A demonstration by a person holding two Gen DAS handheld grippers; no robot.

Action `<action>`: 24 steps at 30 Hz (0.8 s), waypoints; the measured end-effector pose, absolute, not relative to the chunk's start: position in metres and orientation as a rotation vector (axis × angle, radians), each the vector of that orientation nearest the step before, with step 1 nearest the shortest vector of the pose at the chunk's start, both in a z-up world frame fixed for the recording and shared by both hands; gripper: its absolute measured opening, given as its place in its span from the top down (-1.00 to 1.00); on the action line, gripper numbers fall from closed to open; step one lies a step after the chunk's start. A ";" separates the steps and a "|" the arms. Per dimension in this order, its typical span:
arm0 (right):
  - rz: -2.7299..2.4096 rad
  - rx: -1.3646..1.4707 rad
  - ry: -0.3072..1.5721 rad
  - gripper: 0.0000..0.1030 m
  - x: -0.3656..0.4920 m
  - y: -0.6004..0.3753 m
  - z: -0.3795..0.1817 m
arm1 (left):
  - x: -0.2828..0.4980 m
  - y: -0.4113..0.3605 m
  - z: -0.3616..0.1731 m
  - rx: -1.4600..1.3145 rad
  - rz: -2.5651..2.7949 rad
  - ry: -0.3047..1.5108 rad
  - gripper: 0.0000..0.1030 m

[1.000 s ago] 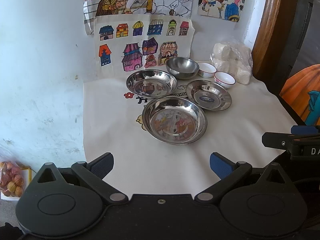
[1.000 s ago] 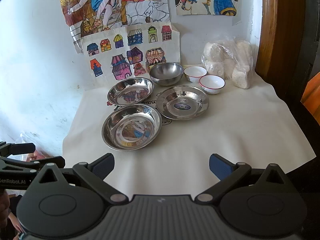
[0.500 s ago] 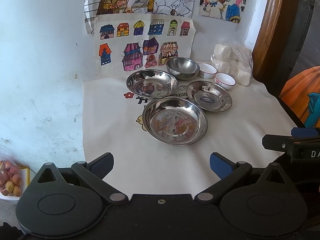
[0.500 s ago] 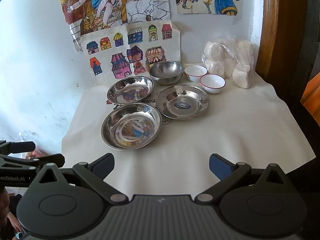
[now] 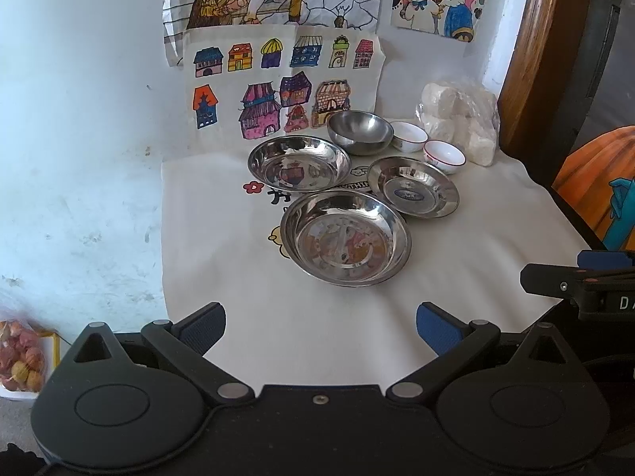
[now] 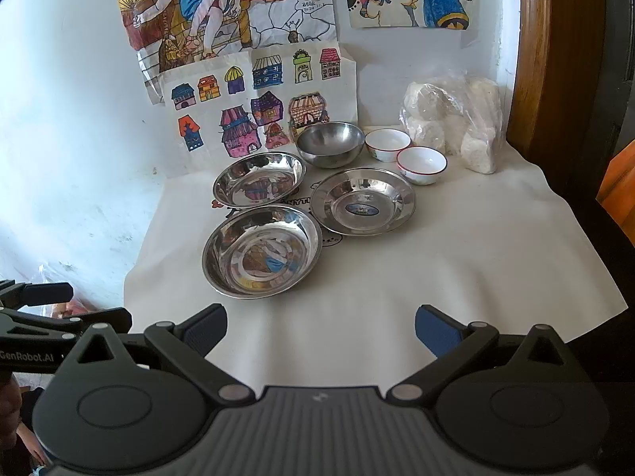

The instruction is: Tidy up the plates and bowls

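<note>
Both hand-held grippers, left (image 5: 320, 327) and right (image 6: 320, 327), hang released before untouched dishes: nothing stacked yet. Next, reach ahead for the nearest steel plate (image 5: 344, 237).

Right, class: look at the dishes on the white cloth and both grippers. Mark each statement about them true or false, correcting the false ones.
1. Three shallow steel plates lie on the white cloth. True: nearest steel plate, left rear steel plate, right steel plate with a blue sticker.
2. The deep steel bowl is stacked inside a plate. False: it stands alone behind them.
3. Two small white bowls with red rims sit right of the deep bowl. True.
4. The left gripper holds a plate. False: jaws open, empty.
5. The right gripper is open. True.
6. The clear bag of white lumps rests on the nearest plate. False: it stands at the back right.
</note>
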State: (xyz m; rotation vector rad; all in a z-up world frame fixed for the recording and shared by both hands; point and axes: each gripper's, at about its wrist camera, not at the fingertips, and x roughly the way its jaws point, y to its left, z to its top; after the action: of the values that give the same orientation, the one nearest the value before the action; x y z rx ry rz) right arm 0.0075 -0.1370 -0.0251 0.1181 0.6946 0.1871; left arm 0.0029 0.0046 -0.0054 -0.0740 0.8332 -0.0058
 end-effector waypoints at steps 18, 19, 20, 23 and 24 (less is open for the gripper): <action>0.188 0.122 0.696 -1.00 0.007 -0.141 -0.025 | 0.004 0.003 -0.007 -0.079 0.015 0.838 -0.98; 0.188 0.122 0.696 -1.00 0.007 -0.141 -0.025 | 0.004 0.004 -0.007 -0.079 0.015 0.838 -0.98; 0.188 0.121 0.696 -1.00 0.007 -0.140 -0.025 | 0.004 0.004 -0.007 -0.079 0.015 0.837 -0.98; 0.191 0.119 0.696 -1.00 0.007 -0.139 -0.025 | 0.004 0.004 -0.007 -0.081 0.017 0.837 -0.98; 0.192 0.119 0.696 -1.00 0.007 -0.138 -0.025 | 0.004 0.004 -0.007 -0.081 0.018 0.838 -0.98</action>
State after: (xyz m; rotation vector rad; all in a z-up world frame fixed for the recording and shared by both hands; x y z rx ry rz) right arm 0.0072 -0.1384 -0.0252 0.1186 0.6959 0.1920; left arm 0.0040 0.0043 -0.0071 -0.0810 0.8382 0.0181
